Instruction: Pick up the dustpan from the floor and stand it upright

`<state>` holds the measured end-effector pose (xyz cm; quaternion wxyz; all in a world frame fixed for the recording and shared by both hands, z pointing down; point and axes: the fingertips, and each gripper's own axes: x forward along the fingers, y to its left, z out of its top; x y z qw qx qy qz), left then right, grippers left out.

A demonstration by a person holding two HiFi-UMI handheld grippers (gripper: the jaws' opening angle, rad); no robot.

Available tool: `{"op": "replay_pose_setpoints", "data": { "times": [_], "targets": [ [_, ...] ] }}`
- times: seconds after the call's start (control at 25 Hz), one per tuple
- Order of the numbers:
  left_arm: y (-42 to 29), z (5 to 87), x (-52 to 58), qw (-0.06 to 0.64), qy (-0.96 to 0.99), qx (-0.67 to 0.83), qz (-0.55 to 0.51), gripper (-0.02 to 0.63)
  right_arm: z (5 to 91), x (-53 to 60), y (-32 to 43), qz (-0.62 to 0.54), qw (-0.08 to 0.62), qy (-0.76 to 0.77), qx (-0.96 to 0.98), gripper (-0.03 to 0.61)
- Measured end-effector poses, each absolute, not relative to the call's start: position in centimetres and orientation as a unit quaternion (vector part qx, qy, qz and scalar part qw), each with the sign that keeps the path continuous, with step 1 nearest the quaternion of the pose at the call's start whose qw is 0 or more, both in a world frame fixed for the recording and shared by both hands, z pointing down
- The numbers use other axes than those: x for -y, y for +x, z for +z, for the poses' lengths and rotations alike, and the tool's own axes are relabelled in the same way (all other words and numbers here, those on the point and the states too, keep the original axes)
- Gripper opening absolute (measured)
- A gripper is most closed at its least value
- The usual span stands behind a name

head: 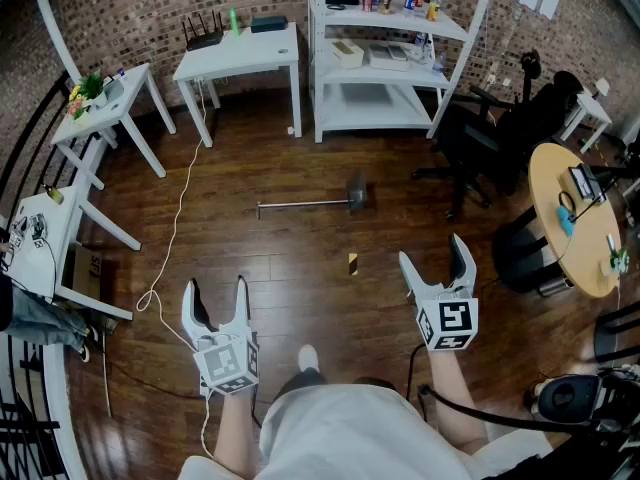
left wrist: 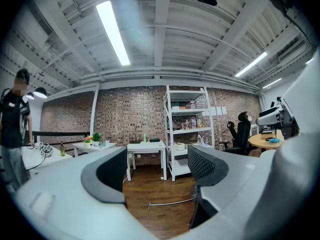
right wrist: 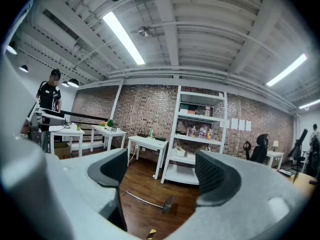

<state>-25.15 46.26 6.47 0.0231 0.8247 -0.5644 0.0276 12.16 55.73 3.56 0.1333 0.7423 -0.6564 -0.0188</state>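
Observation:
The dustpan (head: 355, 194) lies flat on the dark wood floor in the middle of the room, its long metal handle (head: 300, 205) pointing left. It shows low between the jaws in the left gripper view, dustpan handle (left wrist: 170, 202), and in the right gripper view, dustpan (right wrist: 166, 203). My left gripper (head: 215, 290) is held well short of it, open and empty. My right gripper (head: 432, 253) hovers to the dustpan's near right, jaws wide open with nothing between them. Neither touches the dustpan.
A small yellow-and-black scrap (head: 353, 262) lies on the floor near the right gripper. A white cable (head: 176, 223) snakes over the floor at left. White tables (head: 240, 58), a white shelf unit (head: 385, 68), a black office chair (head: 480, 138) and a round wooden table (head: 570, 218) ring the floor.

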Motion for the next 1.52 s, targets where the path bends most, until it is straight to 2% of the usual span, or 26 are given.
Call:
{"op": "replay_pose_setpoints", "data": {
  "times": [0.28, 0.52, 0.76, 1.12, 1.52],
  "targets": [
    [-24.8, 7.9, -36.0, 0.019, 0.844, 0.535, 0.041, 0.385, 4.9, -44.7, 8.9, -0.018, 0.137, 0.729, 0.670, 0.407],
    [-23.5, 10.6, -25.9, 0.036, 0.833, 0.550, 0.045, 0.382, 8.2, -34.1, 10.7, 0.000, 0.141, 0.695, 0.705, 0.407],
    [-19.6, 13.6, -13.3, 0.025, 0.820, 0.570, 0.041, 0.368, 12.3, -18.6, 12.2, -0.006, 0.149, 0.619, 0.771, 0.407],
    [-13.7, 17.6, 2.4, 0.055, 0.816, 0.573, 0.053, 0.376, 17.7, 0.2, 13.2, 0.007, 0.205, 0.512, 0.834, 0.407],
    [-14.0, 28.4, 13.2, 0.121, 0.809, 0.567, 0.103, 0.380, 33.5, 11.6, 9.3, 0.085, 0.306, 0.372, 0.872, 0.402]
  ]
}}
